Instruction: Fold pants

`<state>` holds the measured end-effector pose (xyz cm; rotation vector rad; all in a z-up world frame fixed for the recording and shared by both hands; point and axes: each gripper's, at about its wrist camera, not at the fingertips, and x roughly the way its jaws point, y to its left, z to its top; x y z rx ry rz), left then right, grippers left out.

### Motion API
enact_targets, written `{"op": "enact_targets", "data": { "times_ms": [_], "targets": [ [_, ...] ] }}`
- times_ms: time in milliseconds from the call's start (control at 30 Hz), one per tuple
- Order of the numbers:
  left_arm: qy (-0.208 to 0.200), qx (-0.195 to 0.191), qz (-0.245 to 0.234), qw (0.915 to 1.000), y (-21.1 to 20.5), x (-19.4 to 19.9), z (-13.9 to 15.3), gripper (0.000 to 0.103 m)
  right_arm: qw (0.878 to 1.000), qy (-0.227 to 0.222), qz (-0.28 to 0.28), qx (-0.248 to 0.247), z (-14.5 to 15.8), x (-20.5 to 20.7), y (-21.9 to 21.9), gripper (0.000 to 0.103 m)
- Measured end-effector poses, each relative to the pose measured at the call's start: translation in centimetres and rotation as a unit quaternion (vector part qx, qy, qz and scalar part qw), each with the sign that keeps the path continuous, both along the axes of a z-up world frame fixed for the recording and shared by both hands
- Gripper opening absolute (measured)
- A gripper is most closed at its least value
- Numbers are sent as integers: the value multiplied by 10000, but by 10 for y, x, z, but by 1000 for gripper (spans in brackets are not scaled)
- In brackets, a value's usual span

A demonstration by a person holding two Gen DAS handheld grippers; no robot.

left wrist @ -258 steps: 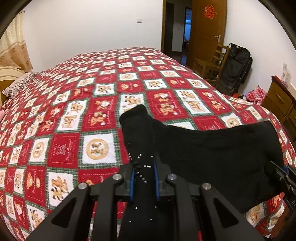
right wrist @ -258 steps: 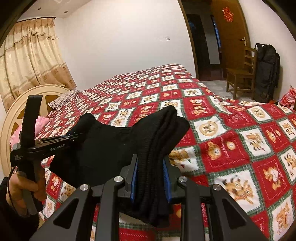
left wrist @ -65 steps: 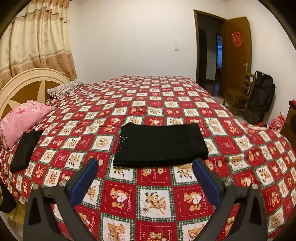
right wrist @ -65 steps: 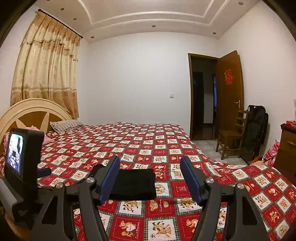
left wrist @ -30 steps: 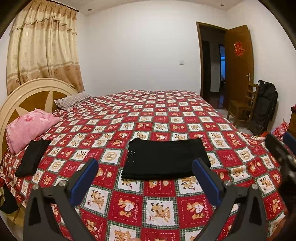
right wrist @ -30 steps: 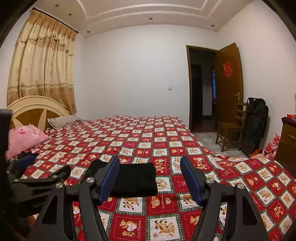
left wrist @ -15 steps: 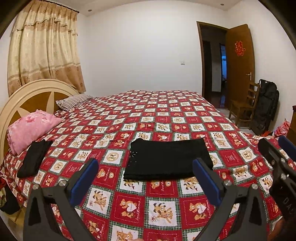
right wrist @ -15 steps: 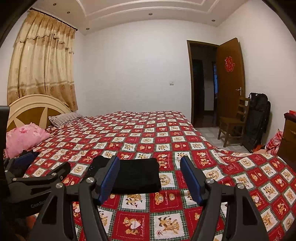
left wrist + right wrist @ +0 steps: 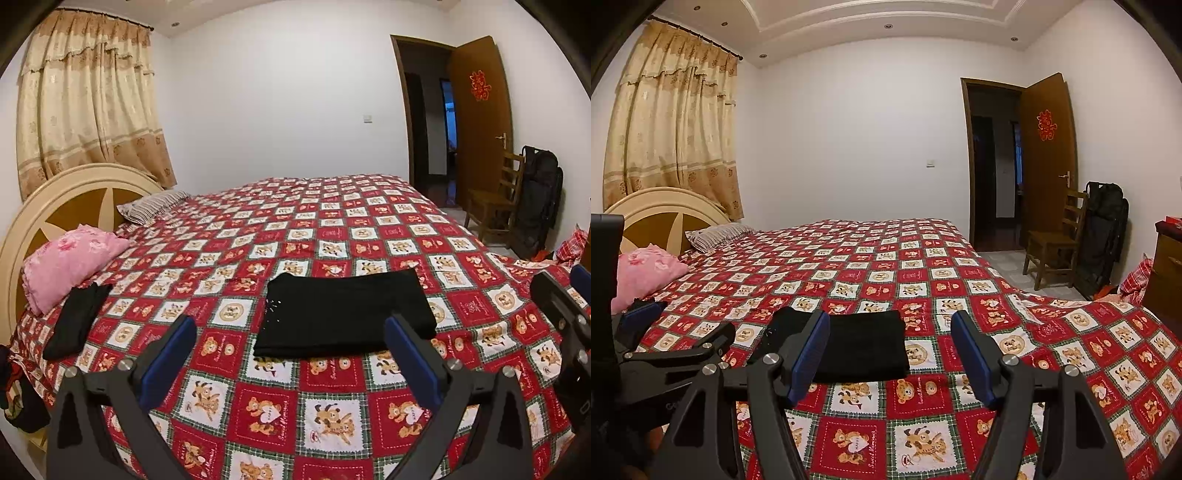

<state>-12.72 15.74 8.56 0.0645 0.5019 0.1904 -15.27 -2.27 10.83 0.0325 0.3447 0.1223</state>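
The black pants [image 9: 343, 314] lie folded into a flat rectangle on the red patterned bedspread [image 9: 332, 236], small studs showing at their left edge. My left gripper [image 9: 291, 332] hangs open, held back from the bed's near edge, with nothing between its blue pads. In the right wrist view the same folded pants [image 9: 864, 343] rest ahead of my right gripper [image 9: 890, 325], which is also open and empty. The right gripper [image 9: 565, 302] shows at the right edge of the left wrist view, and the left gripper [image 9: 676, 328] at the left of the right wrist view.
A second folded black garment [image 9: 77, 317] lies near a pink pillow [image 9: 70, 258] by the headboard [image 9: 55, 206]. A striped pillow [image 9: 155, 206] sits behind. A wooden chair [image 9: 1052, 243], a black bag [image 9: 1104, 236], an open door [image 9: 1049, 162] and a dresser [image 9: 1167, 266] stand at the right.
Both grippers stay open and nearly still; the view of the bed and folded pants barely shifts.
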Motion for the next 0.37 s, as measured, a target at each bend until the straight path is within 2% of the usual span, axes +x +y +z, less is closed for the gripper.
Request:
{"op": "enact_targets", "data": {
  "times_ms": [167,367],
  "targets": [
    [153,-298,-271,9991,1,3,-5,103,10000,35,-30,57,-1,0,-2,69],
    [200,-303,-333,9988,-4,5,-8,103,9998,50,-87,160,-2,1,-9,69]
  ]
}}
